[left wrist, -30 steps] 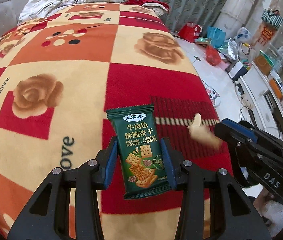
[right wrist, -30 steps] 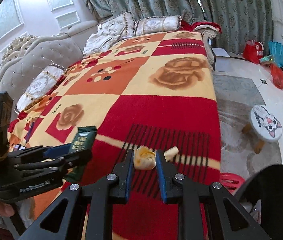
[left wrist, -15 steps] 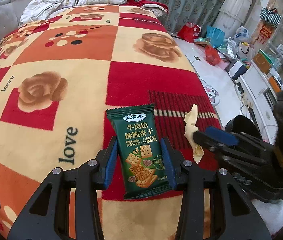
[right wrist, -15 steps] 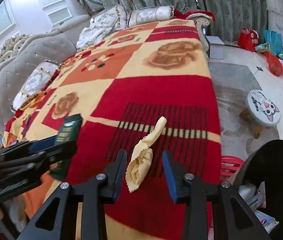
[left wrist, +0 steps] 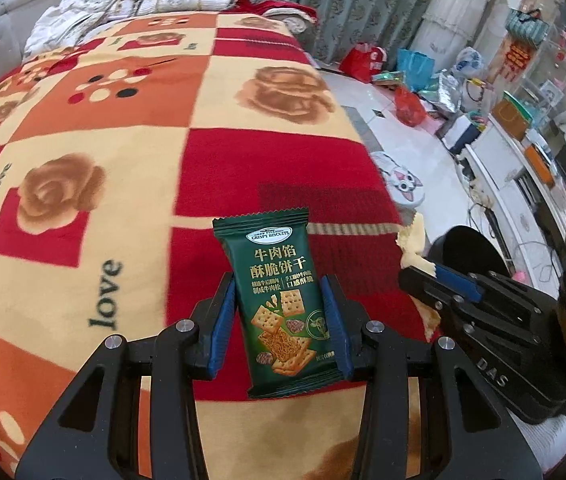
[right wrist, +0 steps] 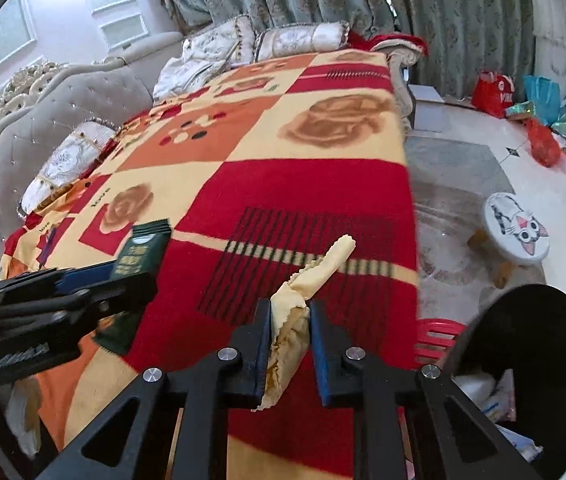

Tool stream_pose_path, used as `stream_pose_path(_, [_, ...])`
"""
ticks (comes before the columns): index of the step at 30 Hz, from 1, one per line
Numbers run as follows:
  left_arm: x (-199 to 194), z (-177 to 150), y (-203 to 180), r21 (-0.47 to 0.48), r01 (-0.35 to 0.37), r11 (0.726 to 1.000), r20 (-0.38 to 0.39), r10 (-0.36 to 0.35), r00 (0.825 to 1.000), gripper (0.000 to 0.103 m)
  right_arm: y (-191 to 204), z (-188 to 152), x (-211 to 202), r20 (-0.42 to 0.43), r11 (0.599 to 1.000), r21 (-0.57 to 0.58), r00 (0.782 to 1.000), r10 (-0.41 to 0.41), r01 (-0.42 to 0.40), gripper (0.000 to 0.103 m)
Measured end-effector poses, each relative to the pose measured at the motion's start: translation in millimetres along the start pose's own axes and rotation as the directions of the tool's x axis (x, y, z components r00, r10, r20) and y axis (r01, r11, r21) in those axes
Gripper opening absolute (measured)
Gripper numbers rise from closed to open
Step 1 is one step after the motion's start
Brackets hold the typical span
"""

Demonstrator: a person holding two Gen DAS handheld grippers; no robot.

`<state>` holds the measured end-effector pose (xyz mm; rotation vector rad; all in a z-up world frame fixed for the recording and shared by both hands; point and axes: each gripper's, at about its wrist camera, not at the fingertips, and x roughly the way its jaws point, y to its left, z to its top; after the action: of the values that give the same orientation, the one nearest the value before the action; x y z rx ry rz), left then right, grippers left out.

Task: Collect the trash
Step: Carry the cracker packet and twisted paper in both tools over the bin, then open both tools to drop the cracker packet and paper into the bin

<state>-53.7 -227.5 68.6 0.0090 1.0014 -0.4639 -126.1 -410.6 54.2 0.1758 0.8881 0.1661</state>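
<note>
Near the blanket's edge, left gripper clamps a green biscuit packet; right gripper pinches a yellow wrapper beside the black bin.

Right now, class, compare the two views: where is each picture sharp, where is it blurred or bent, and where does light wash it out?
Left wrist view: the biscuit packet is crisp, the blanket smeared, the edges curved by the fisheye. Right wrist view: the yellow wrapper is fairly sharp, the blanket's edge blurred, the windows overexposed, the bin dark.
</note>
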Motion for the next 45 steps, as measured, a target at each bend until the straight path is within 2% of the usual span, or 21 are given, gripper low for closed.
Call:
stream_pose_path(14, [2.2, 4.5, -88.5, 0.143, 0.087, 0.986, -0.004, -0.087, 0.996, 0.040, -58.9, -27.0, -69.0, 0.054, 0.989, 0.112, 0.993, -0.108, 0.102, 0.018])
stream_pose_path(24, [18.4, 2.6, -148.2, 0.229, 0.146, 0.962, -0.041, -0.141, 0.989, 0.040, -108.3, -48.9, -90.5, 0.046, 0.965, 0.210, 0.984, -0.171, 0.158, 0.018])
stream_pose_path(30, [32.7, 4.2, -175.0, 0.244, 0.212, 0.946, -0.078, -0.199, 0.977, 0.041, -130.2, -56.5, -93.8, 0.039, 0.950, 0.256, 0.981, -0.192, 0.176, 0.018])
stream_pose_path(35, [42.2, 11.1, -187.1, 0.232, 0.285, 0.930, -0.104, -0.268, 0.958, 0.041, -142.3, -59.7, -95.6, 0.035, 0.937, 0.294, 0.977, -0.210, 0.191, 0.018])
stream_pose_path(36, [42.7, 11.3, -188.5, 0.231, 0.289, 0.929, -0.104, -0.272, 0.957, 0.042, -143.1, -60.1, -96.1, 0.036, 0.935, 0.296, 0.976, -0.214, 0.195, 0.020])
stream_pose_path(37, [42.8, 12.0, -189.2, 0.230, 0.293, 0.928, -0.101, -0.277, 0.956, 0.048, -144.1, -60.6, -96.8, 0.035, 0.932, 0.299, 0.974, -0.225, 0.205, 0.031])
stream_pose_path(39, [41.3, 12.0, -188.6, 0.225, 0.316, 0.922, -0.094, -0.303, 0.948, 0.061, -145.3, -62.2, -99.2, 0.035, 0.927, 0.308, 0.971, -0.236, 0.214, 0.044])
stream_pose_path(41, [38.1, 10.8, -185.8, 0.223, 0.310, 0.924, -0.076, -0.301, 0.951, 0.063, -144.9, -62.4, -101.2, 0.040, 0.927, 0.308, 0.970, -0.239, 0.216, 0.044])
stream_pose_path(45, [25.1, 6.6, -182.9, 0.263, 0.238, 0.935, -0.027, -0.240, 0.970, 0.063, -137.2, -60.5, -106.5, 0.056, 0.924, 0.302, 0.964, -0.262, 0.233, 0.044])
